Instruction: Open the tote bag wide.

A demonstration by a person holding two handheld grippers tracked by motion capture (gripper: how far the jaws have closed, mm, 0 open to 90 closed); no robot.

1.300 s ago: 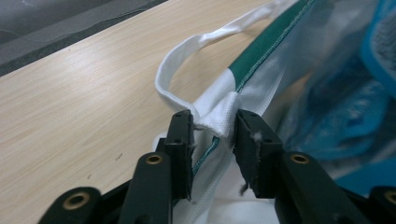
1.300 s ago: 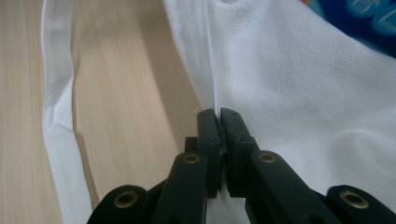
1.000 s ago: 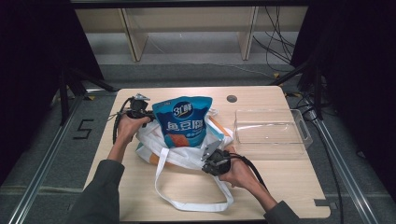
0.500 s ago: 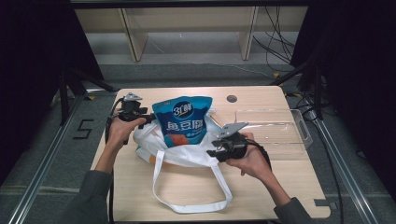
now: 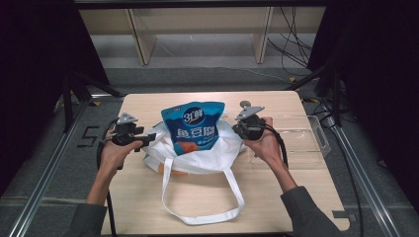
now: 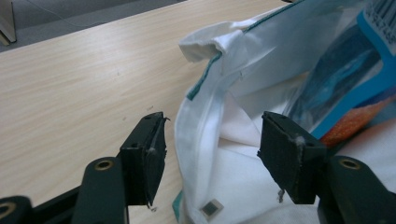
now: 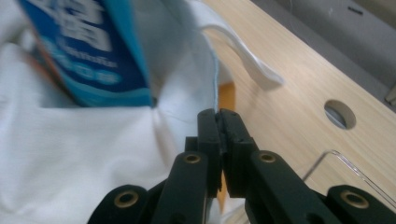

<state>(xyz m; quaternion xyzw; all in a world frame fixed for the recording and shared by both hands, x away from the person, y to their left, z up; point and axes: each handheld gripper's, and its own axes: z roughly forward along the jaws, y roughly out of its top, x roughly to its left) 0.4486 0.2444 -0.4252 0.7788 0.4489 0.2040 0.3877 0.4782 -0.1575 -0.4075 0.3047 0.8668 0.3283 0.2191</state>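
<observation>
A white tote bag (image 5: 197, 158) lies mid-table with a blue snack pouch (image 5: 195, 126) standing in its mouth. My left gripper (image 5: 150, 138) is at the bag's left edge. In the left gripper view its jaws (image 6: 210, 149) have just opened, and the bag's rim (image 6: 205, 112) hangs between them without being pressed. The pouch (image 6: 345, 79) shows behind. My right gripper (image 5: 237, 132) is at the bag's right edge. In the right gripper view it (image 7: 218, 116) has just closed, with the bag's teal-trimmed rim (image 7: 215, 88) running into the jaw tips, next to the pouch (image 7: 84, 51).
The bag's long handle loop (image 5: 202, 217) trails toward the table's front edge. A clear plastic tray (image 5: 296, 140) sits right of the bag, close to my right hand. A round hole (image 5: 244, 103) is in the tabletop behind the right gripper. Wooden shelving stands beyond the table.
My right hand went from the bag's front corner up to its right edge. My left hand drew back to the left and nearer. The left jaws have let go of the rim.
</observation>
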